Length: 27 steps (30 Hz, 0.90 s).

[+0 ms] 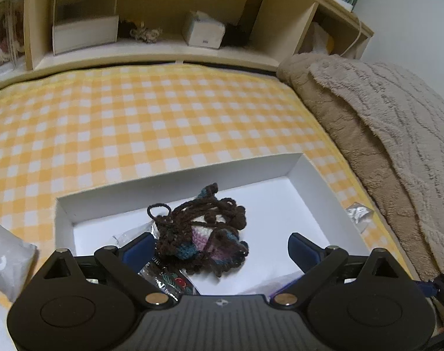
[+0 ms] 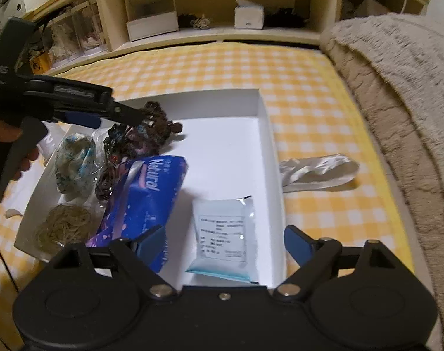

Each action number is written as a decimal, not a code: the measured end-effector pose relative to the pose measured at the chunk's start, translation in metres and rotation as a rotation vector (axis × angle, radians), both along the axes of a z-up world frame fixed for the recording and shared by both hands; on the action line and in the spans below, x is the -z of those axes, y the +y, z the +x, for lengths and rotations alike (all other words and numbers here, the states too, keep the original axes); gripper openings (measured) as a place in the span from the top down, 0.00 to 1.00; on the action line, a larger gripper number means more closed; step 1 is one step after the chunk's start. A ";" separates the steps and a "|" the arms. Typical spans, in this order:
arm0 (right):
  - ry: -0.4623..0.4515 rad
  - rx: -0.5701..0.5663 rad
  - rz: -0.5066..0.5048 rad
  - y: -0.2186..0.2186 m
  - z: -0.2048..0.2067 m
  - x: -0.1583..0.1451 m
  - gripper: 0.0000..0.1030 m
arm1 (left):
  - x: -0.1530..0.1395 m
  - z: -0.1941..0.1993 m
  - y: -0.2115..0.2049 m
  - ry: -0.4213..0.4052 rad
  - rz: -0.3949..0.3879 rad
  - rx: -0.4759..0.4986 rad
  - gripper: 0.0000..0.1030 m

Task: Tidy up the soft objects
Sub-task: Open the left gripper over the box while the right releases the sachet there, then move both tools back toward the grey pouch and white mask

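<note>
While hovering low over the white box, both tools sit spread with nothing between the pads.

Left gripper [image 1: 223, 244]: wide apart, empty, poised over the near left part of the box, knitted bundle just ahead between the blue pads.
Right gripper [image 2: 224, 241]: wide apart, empty, above the near edge of the box, over the white packet.
White box [image 2: 262, 108]: shallow, open-topped, lying on the yellow checked bedsheet [image 1: 163, 111]; right and far walls standing clear, floor bare across the far right half.
Box contents, left side: brown knitted bundle [image 1: 201, 234] toward the far left; blue-and-white yarn ball [image 2: 75, 163] and beige yarn ball [image 2: 65, 228] against the left wall, some items in clear wrap.
Box contents, middle: blue tissue pack [image 2: 146, 199] marked "Natural", tilted, near the yarn; white packet [image 2: 223, 234] flat beside it, toward the near wall.
Outside the box: silvery wrapper [image 2: 318, 171] on the sheet just right of the right wall.
Open room: broad stretch of sheet beyond the far wall up to the wooden headboard shelf [image 1: 169, 52].
Right edge: beige fleece blanket [image 1: 382, 134] heaped along the bed's side.
</note>
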State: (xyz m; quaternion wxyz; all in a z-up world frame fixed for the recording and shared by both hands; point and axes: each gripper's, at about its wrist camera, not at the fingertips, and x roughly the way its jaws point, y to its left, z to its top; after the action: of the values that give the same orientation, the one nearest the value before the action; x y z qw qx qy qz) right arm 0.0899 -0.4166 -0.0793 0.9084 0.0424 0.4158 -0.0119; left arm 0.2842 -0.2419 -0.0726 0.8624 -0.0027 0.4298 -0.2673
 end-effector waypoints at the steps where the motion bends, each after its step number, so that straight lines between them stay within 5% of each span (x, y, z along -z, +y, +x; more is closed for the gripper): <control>1: -0.004 0.004 -0.001 -0.001 -0.002 -0.002 0.14 | -0.004 -0.003 0.001 -0.008 0.000 0.002 0.05; 27: -0.189 0.072 -0.063 0.024 -0.028 -0.098 0.06 | -0.098 -0.088 0.043 -0.127 -0.038 -0.012 0.00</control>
State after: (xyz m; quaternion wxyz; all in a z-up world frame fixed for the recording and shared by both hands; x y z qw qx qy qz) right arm 0.0623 -0.3928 0.0182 0.9434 0.0298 0.3260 -0.0534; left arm 0.1965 -0.1991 0.0252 0.8895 -0.0047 0.3688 -0.2698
